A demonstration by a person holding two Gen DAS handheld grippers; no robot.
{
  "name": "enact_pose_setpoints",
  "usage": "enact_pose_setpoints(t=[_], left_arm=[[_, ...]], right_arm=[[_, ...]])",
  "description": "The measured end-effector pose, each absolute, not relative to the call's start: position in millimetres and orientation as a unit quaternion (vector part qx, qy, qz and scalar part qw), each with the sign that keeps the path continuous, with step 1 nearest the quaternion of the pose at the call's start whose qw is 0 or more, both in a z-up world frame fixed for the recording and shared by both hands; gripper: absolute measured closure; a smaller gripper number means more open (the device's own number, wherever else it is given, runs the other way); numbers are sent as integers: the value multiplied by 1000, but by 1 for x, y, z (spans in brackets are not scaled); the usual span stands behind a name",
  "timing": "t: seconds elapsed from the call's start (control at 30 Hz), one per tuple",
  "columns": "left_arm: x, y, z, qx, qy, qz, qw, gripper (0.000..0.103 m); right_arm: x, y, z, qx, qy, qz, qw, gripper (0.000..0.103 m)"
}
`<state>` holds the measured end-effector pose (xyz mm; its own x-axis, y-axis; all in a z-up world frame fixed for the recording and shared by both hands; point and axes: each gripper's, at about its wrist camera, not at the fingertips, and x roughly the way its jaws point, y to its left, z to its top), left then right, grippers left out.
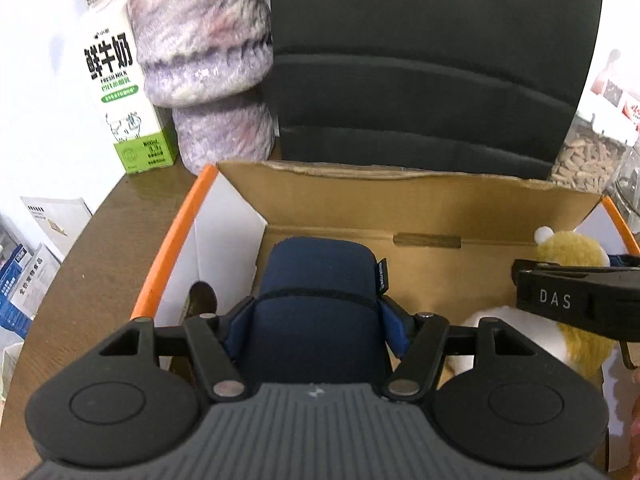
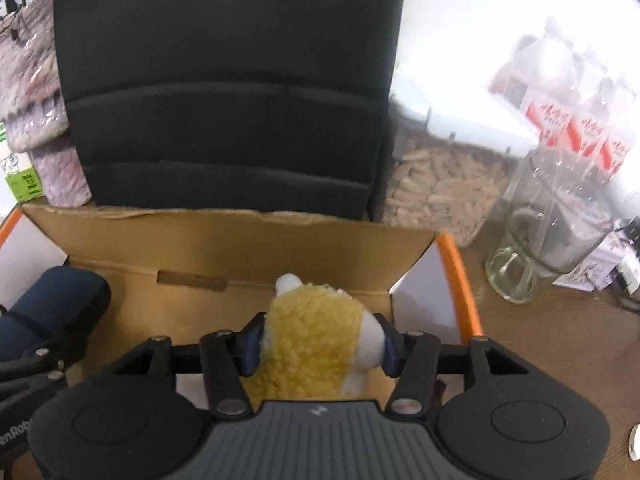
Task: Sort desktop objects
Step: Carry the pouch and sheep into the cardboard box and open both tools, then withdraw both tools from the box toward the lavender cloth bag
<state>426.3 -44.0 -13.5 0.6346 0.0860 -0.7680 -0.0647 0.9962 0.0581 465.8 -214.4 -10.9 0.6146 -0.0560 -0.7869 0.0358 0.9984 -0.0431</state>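
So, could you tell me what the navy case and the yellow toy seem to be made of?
The navy case looks like matte woven fabric or neoprene: a stitched seam and side tag show. The yellow toy looks like curly plush fleece with white patches.

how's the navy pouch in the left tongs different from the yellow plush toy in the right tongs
The smooth navy-blue fabric pouch is one dark colour; the fuzzy yellow-and-white plush toy is curly and two-toned. The pouch is a plain rounded block with a side tag; the toy is lumpy with a white nub. Both are gripped over the open cardboard box.
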Motion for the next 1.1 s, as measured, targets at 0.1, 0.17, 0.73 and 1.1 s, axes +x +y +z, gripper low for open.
enact_pose_setpoints(t=[0.1, 0.17, 0.73, 1.1], left_arm=[[423, -44, -11, 14, 415, 40, 909, 31], [418, -44, -6, 22, 398, 39, 916, 22], [375, -37, 43, 33, 329, 38, 943, 0], [294, -14, 75, 32, 268, 10, 963, 0]], right_arm=[[465, -208, -11, -22, 444, -6, 896, 10], [462, -203, -8, -38, 441, -10, 897, 5], [418, -210, 39, -27, 411, 12, 911, 0], [329, -209, 87, -53, 326, 45, 943, 0]])
